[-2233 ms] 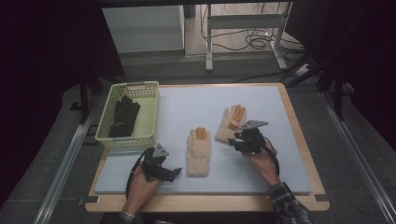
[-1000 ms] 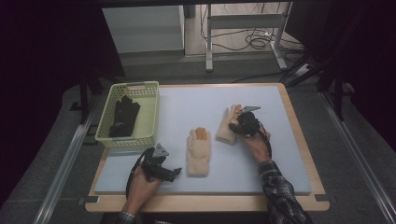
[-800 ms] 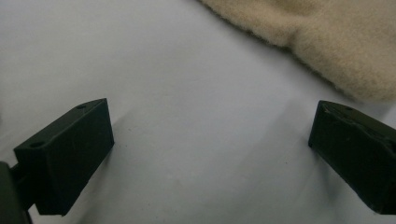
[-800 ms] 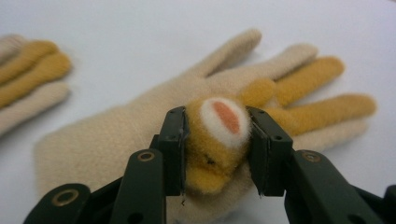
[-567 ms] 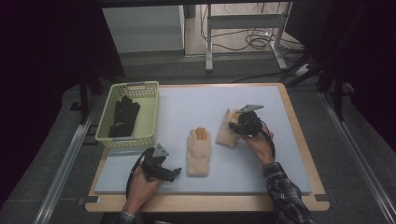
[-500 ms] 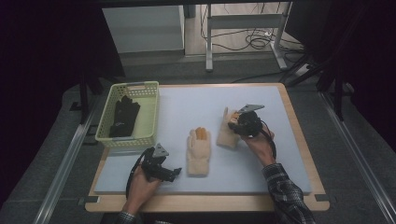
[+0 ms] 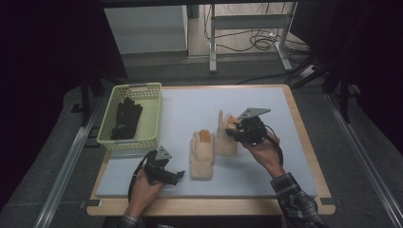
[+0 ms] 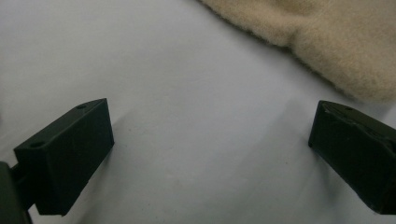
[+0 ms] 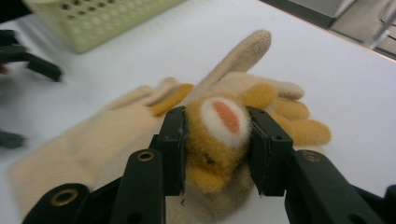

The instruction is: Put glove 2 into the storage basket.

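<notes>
Right glove (image 9: 219, 135) pinched by right gripper (image 9: 217, 140), not lifted; left gripper (image 8: 210, 140) jaws apart, idle; basket (image 7: 151, 102) holds 1 black glove (image 7: 126, 118).

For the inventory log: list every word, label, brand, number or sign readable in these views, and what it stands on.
None can be read.
Cream gloves: no text; an orange and white patch is no lettering.
Black gloves in the green basket: no legible mark.
Right gripper: no markings.
</notes>
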`<state>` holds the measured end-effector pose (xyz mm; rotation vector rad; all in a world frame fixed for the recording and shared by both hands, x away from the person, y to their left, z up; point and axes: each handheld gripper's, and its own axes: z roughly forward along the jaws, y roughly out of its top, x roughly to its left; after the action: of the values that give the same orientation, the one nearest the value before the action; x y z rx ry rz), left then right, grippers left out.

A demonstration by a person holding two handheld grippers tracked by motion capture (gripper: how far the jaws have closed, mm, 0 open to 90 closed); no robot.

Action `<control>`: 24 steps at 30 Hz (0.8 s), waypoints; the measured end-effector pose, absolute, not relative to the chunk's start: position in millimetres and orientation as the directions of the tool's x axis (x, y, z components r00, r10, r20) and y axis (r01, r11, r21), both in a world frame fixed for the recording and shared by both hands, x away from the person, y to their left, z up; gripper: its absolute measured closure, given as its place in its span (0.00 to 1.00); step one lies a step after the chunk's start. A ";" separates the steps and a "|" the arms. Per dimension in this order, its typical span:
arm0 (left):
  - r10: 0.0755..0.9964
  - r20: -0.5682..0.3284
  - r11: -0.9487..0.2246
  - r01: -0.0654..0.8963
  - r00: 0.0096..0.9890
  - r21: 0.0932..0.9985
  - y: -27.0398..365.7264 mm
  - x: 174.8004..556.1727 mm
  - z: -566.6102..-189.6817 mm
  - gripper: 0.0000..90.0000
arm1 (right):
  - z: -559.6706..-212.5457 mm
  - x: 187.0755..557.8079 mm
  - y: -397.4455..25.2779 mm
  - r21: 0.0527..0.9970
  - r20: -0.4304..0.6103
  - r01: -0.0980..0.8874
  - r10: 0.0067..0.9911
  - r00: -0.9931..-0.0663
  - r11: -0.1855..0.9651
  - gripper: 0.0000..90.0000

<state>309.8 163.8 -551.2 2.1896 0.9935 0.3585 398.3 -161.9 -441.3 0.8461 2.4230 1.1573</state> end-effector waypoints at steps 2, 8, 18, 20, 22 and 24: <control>0.745 -0.035 -0.461 0.552 0.667 0.695 163.6 309.7 -551.3 0.00 | -438.0 390.5 -155.6 0.790 -0.026 0.360 0.613 -0.789 0.497 0.67; 0.745 -0.036 -0.461 0.552 0.667 0.694 163.7 309.8 -551.2 0.00 | -434.6 372.9 -132.8 0.794 -0.013 0.322 0.544 -0.839 0.515 0.67; 0.744 -0.034 -0.463 0.552 0.667 0.694 163.8 309.8 -551.2 0.00 | -462.7 367.4 -85.6 0.770 -0.014 0.284 0.461 -0.887 0.571 0.65; 0.746 -0.037 -0.457 0.552 0.665 0.697 163.5 309.7 -551.5 0.00 | -476.0 368.9 -81.4 0.755 -0.027 0.283 0.459 -0.888 0.592 0.65; 0.746 -0.037 -0.458 0.553 0.665 0.696 163.5 309.7 -551.4 0.00 | -493.3 371.4 -81.2 0.741 -0.048 0.288 0.476 -0.878 0.607 0.60; 0.746 -0.037 -0.459 0.553 0.665 0.696 163.6 309.7 -551.4 0.00 | -501.9 373.0 -82.3 0.728 -0.055 0.298 0.486 -0.872 0.617 0.55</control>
<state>309.7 163.6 -551.4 2.1833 0.9977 0.3577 373.0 -82.3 -501.9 0.6412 2.5965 1.1023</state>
